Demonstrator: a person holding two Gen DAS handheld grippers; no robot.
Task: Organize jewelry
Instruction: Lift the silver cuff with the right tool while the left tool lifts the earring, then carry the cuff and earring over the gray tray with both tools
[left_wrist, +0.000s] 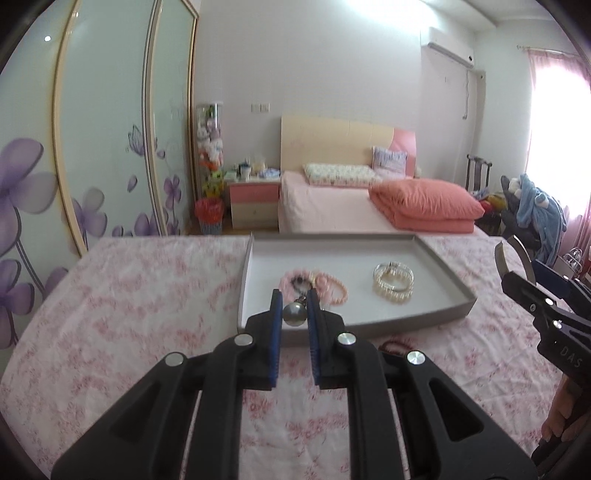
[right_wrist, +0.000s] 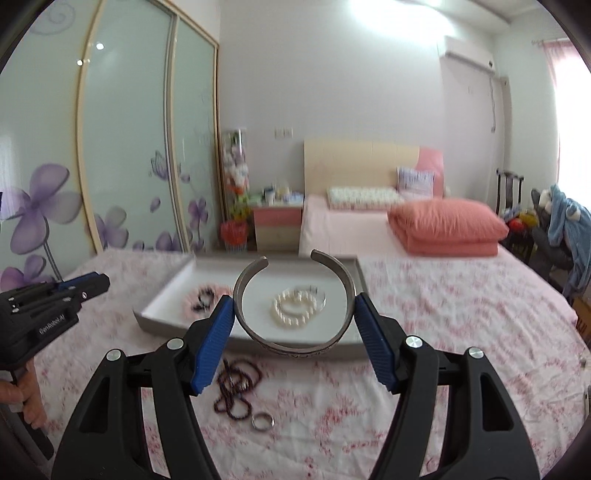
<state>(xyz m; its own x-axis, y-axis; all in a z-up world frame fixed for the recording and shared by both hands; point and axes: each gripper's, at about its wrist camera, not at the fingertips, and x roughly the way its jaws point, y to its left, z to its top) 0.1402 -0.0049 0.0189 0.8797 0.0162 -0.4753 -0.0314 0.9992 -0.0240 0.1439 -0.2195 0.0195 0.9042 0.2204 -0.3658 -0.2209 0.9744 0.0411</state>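
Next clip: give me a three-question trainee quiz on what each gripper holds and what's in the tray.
1. True or false: the right gripper holds a silver cuff.
2. What does the left gripper pinch? A) ring B) grey pearl pendant C) dark bead string
3. Name one piece lying in the tray.

Key:
1. True.
2. B, the pearl pendant.
3. The white pearl bracelet, or the pink bracelets. The ring and dark beads lie on the cloth.
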